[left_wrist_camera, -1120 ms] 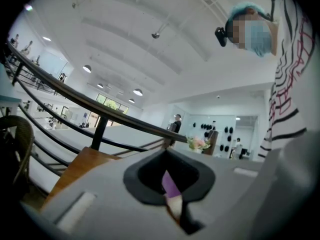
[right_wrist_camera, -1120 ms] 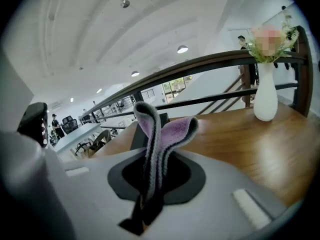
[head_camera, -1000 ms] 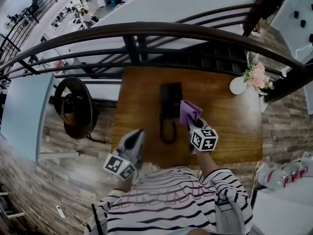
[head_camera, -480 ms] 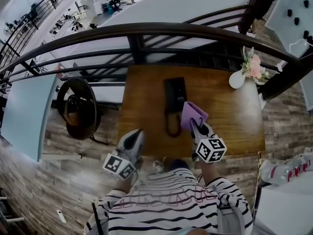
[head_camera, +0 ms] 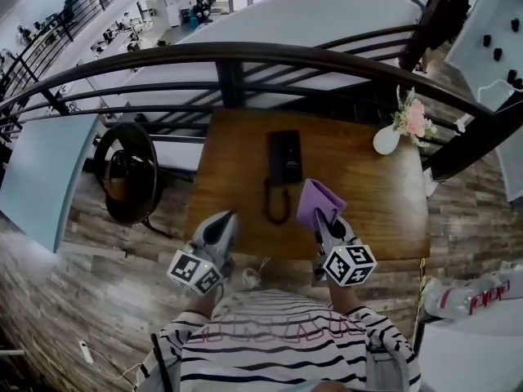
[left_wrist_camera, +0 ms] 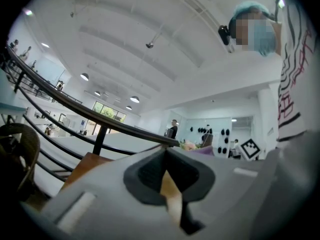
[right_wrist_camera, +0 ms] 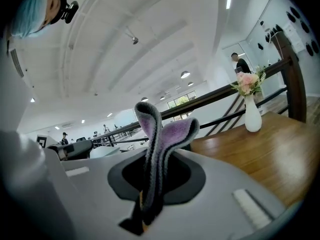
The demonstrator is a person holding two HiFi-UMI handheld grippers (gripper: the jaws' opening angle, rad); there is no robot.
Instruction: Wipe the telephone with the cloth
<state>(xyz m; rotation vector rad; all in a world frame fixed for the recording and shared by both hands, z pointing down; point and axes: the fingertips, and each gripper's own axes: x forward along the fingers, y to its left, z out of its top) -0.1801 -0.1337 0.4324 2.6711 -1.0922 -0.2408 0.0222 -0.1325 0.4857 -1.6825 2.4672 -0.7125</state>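
dark curved railing [head_camera: 245, 54] w/ a smooth rounded top bar runs behind a rectangular wood-grain table [head_camera: 376, 207]. a round dark woven chair [head_camera: 122, 174] stands left of the table. the black slab-shaped telephone [head_camera: 285, 155] lies flat mid-table, nearer the railing side, its cord [head_camera: 275, 207] looping in an oval toward the near edge. the purple cloth [head_camera: 319, 201], soft knit and folded double, is just right of the cord, w/ the right gripper [head_camera: 321, 217] clamped tight on it. the left gripper [head_camera: 226, 217], grey plastic, is over the near-left corner, jaws together, nothing btwn them. a white bulb-shaped vase [head_camera: 386, 140] w/ pink flowers stands at the far right.
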